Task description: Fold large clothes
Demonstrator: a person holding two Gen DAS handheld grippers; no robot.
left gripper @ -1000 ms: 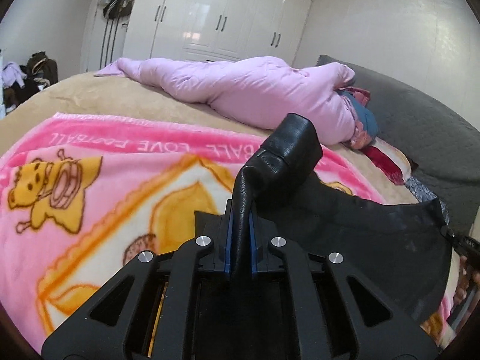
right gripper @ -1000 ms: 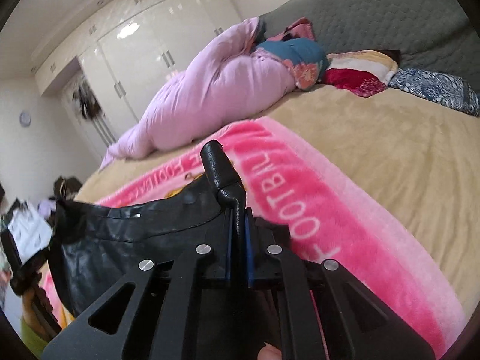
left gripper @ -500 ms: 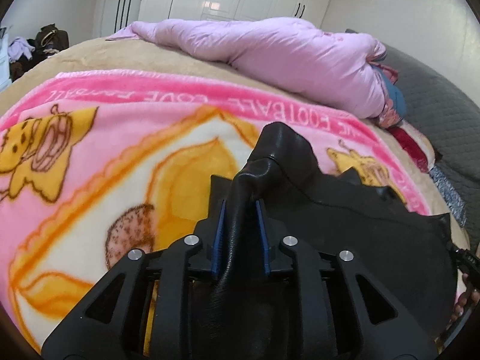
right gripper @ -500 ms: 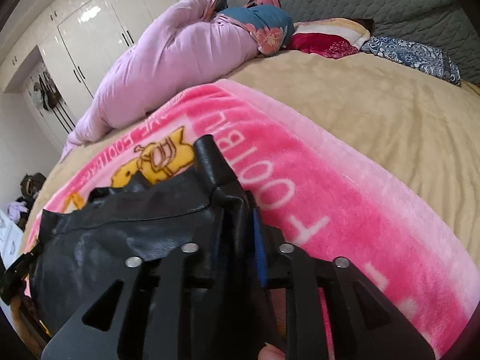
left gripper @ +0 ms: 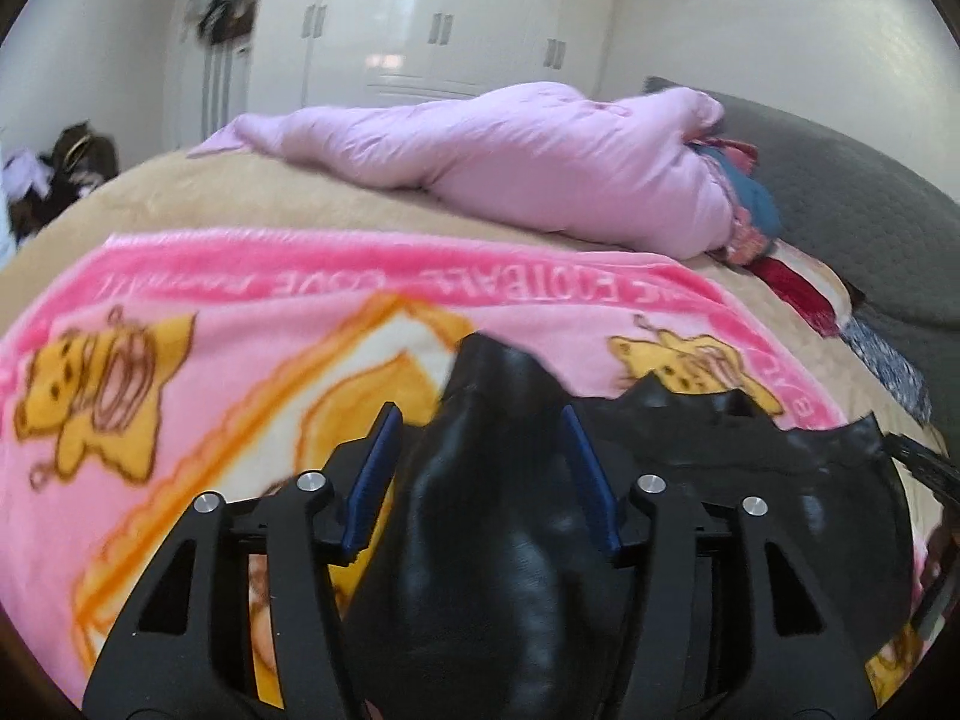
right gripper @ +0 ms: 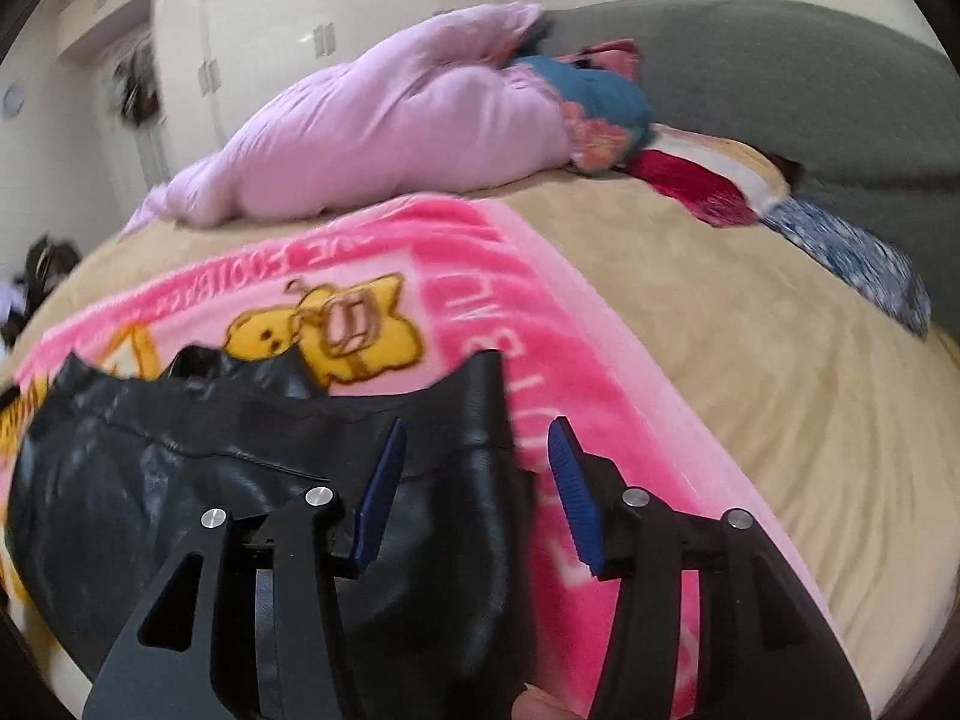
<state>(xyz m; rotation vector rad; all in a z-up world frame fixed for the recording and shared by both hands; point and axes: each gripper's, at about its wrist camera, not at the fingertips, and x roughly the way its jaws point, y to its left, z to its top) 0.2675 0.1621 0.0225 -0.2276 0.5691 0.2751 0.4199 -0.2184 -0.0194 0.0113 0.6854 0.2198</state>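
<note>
Garment: glossy black leather garment (left gripper: 498, 546) lies on the pink cartoon-print fleece blanket (left gripper: 198, 372).
Grippers: our left gripper (left gripper: 480, 474) and right gripper (right gripper: 474, 480) are spread, released.
Risk: we judge slick leather may slide, undoing the fold.

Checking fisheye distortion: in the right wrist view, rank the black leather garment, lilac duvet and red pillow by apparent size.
1. Black leather garment, though nearness inflates it.
2. Lilac duvet.
3. Red pillow.
</note>
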